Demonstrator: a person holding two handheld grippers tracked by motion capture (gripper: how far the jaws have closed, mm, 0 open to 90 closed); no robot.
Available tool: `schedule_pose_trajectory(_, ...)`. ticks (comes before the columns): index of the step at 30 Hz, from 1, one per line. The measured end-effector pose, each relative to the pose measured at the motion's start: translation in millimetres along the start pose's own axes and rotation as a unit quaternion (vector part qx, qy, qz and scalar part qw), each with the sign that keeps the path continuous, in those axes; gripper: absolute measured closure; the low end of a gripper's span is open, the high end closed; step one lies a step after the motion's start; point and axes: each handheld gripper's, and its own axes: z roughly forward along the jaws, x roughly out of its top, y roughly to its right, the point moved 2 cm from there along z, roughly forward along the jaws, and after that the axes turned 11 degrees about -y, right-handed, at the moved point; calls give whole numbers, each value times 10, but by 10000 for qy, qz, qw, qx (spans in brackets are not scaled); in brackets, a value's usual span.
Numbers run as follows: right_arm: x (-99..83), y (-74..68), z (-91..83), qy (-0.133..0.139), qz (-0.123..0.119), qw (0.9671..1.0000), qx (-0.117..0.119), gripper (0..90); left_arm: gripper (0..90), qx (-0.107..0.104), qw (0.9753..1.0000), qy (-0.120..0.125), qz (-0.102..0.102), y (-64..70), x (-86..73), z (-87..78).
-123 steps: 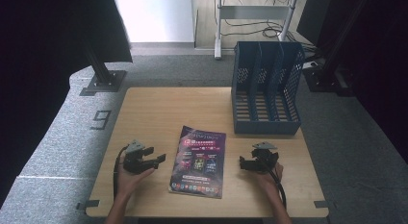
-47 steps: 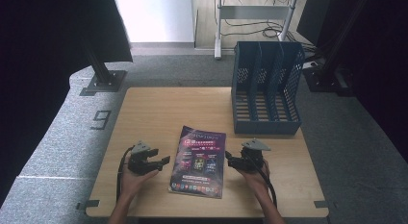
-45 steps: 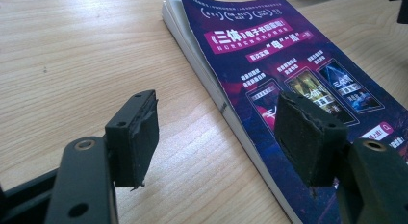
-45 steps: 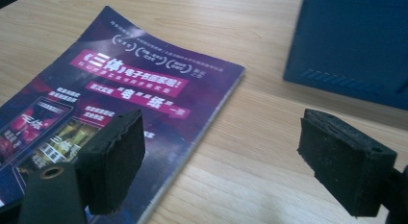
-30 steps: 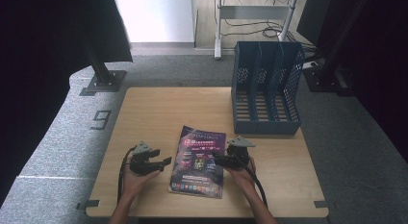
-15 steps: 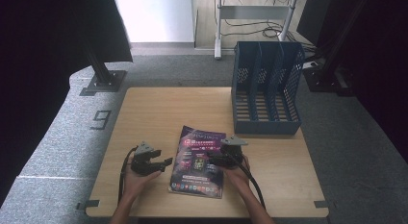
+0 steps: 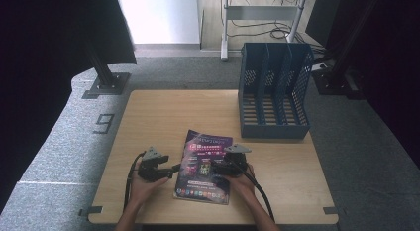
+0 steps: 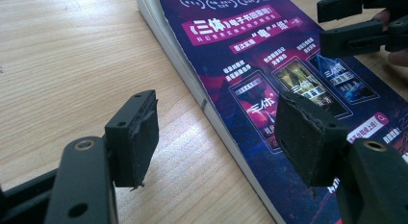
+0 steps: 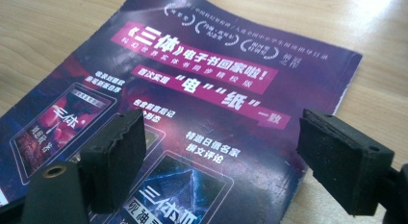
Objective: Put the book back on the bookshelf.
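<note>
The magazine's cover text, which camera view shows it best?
The right gripper view: the magazine is close, so its headline band reads sharply between the open right hand-held gripper. The left gripper view shows the cover slanted, with its page edge. The high view shows the whole magazine, its print too small to read.

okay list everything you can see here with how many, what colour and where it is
magazine: one, purple cover with white print, flat on the table's near middle
file rack: one, blue, upright at the table's far right
table: one, light wood, centre of the high view
floor marker "9": one, dark, on the grey floor left of the table
metal stand: one, grey, on the floor beyond the table
left tool: one, black, open, at the magazine's left edge
right tool: one, black, open, over the magazine's right part
hands: two, at the near edge
</note>
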Motion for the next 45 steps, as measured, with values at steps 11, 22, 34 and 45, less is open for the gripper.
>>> schedule_pose_trajectory(11,-38,-10,38,-27,-27,9999,-108,191,317,23,10000,1,12,5,1,2)
schedule_pose_trajectory(22,-45,-33,61,-92,-190,9985,-501,173,317,22,10000,-35,5,6,-2,22)
schedule_pose_trajectory(34,-50,62,89,-211,89,9993,-291,150,316,-29,10000,-78,-10,34,17,92)
schedule_pose_trajectory(45,-54,77,79,-185,92,9993,-295,183,306,46,9998,-193,-69,43,167,294)
